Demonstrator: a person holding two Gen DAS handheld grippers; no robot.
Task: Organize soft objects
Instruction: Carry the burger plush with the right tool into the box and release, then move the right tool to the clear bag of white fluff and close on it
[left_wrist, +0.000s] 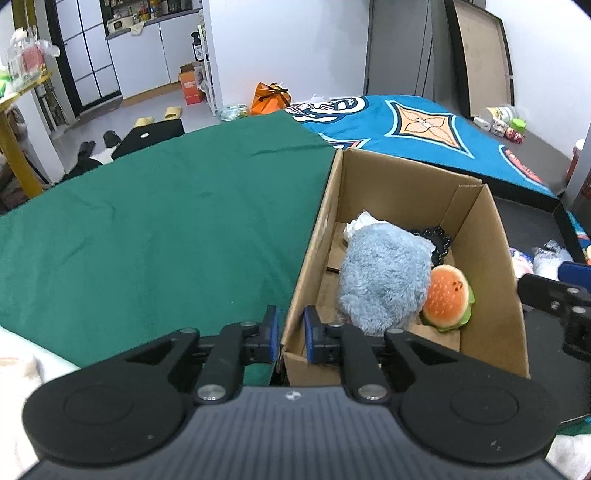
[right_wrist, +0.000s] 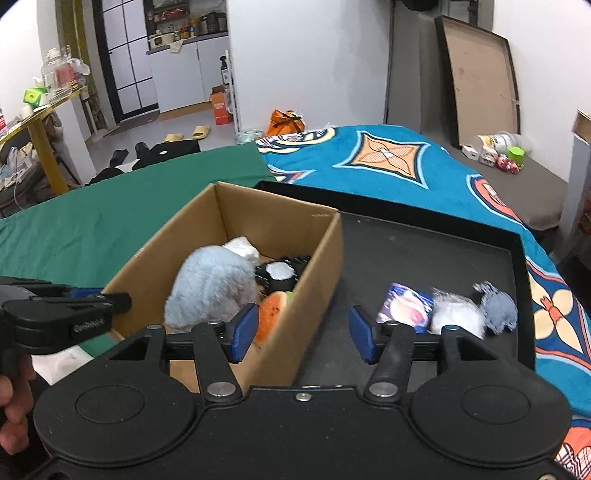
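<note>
An open cardboard box (left_wrist: 388, 177) holds a fluffy blue-grey plush (left_wrist: 384, 280), a burger plush (left_wrist: 447, 299), a black and white soft piece (right_wrist: 279, 273) and a white one (right_wrist: 243, 247). My left gripper (left_wrist: 291, 332) is shut on the box's near left wall, one blue pad on each side of the cardboard. My right gripper (right_wrist: 303, 332) is open and straddles the box's near right wall without touching it: one pad is over the burger plush (right_wrist: 273, 317), the other over the black tray (right_wrist: 406, 251). On the tray lie a printed packet (right_wrist: 406, 306), a white fluffy item (right_wrist: 458, 314) and a grey plush (right_wrist: 498, 310).
The box sits between a green cloth (left_wrist: 166, 221) and the black tray, all on a surface partly covered by a blue patterned blanket (right_wrist: 388, 162). A person's hand (right_wrist: 11, 398) holds the left gripper (right_wrist: 110, 299). Small items (right_wrist: 498, 151) lie at the far right. Floor clutter lies beyond.
</note>
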